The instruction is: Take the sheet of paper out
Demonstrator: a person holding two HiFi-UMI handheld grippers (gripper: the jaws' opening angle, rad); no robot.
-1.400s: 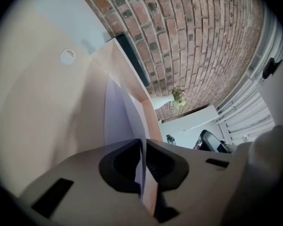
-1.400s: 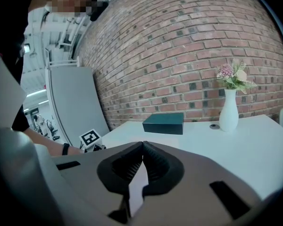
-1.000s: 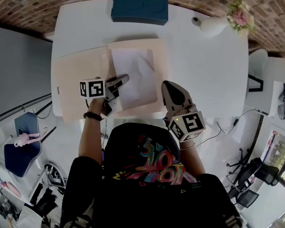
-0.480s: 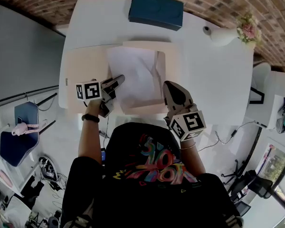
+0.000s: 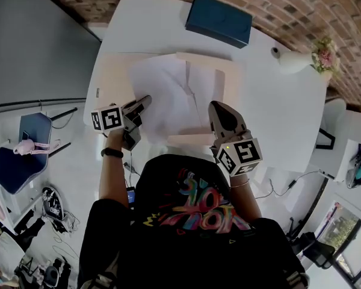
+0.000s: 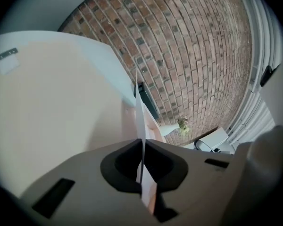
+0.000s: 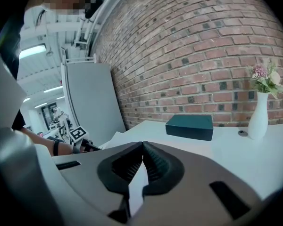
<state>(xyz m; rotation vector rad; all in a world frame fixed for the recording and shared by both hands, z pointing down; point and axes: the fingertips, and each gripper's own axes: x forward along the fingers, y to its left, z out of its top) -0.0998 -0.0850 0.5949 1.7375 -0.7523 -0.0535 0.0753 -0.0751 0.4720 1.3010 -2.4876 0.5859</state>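
Two tools: both clenched; only one has a catch
Left tool (image 6: 142, 144): pinching the sheet of paper (image 5: 168, 95) near its 8 o'clock corner; the sheet's edge runs straight through the closed jaws
Right tool (image 5: 216, 106): jaws together, nothing visibly gripped; poised over the folder (image 5: 114, 77) near its 4 o'clock corner
Just changed: sheet has slid toward 9 o'clock, across the spine; a second ago it lay squarely inside the right leaf
Sheet now: still overlapping the open folder on the table (image 5: 277, 113)
Meaning: extraction well under way, I'd judge; more pull toward 9 o'clock should free it
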